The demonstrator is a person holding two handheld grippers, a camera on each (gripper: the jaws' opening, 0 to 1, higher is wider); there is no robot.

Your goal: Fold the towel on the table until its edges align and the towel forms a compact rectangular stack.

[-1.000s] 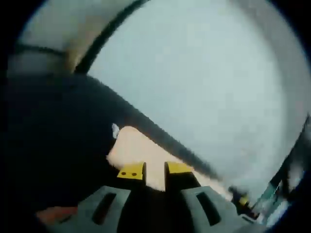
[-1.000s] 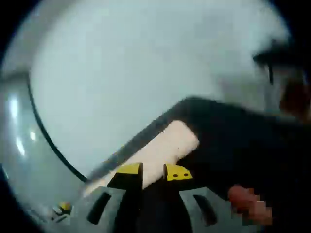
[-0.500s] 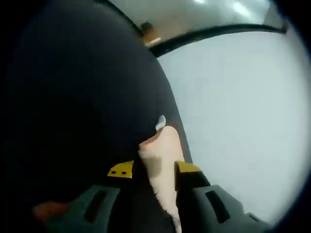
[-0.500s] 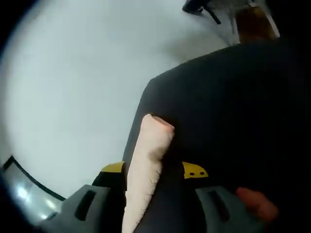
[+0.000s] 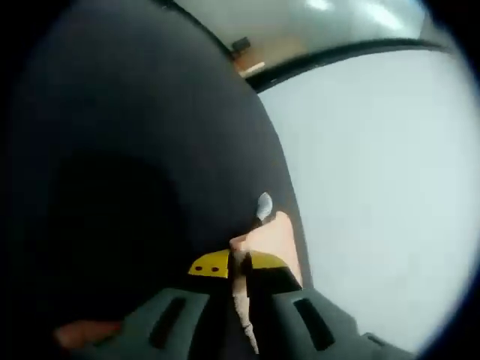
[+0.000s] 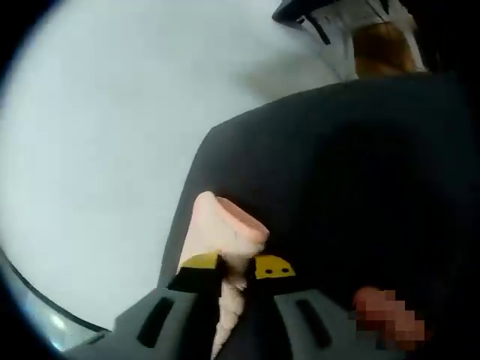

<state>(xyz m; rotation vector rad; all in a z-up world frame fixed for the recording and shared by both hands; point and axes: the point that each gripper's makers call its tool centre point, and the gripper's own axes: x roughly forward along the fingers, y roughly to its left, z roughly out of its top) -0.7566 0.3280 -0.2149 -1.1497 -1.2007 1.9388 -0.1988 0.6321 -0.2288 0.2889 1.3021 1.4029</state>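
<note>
The towel [image 5: 274, 238] is pale peach and fuzzy, with a small white tag [image 5: 263, 205] at its corner. My left gripper [image 5: 238, 264] is shut on the towel's bunched edge, its yellow-tipped jaws close together. In the right gripper view another rolled corner of the towel [image 6: 217, 225] pokes up between the jaws of my right gripper [image 6: 236, 264], which is shut on it. A broad dark cloth [image 5: 135, 150] lies right behind each grip, also seen as the dark cloth [image 6: 337, 187]. I cannot tell whether it is part of the towel. The white table [image 5: 375, 187] lies beyond.
The table's black edge [image 5: 337, 52] curves across the top of the left gripper view, with a brown object [image 5: 247, 64] past it. In the right gripper view the white table [image 6: 97, 150] spreads to the left, and brown furniture [image 6: 382, 49] stands beyond it at the top.
Both pairs of jaws have drawn together on the peach towel edge, which half a second ago stood between wider jaws. Less peach cloth sticks out in both views.
</note>
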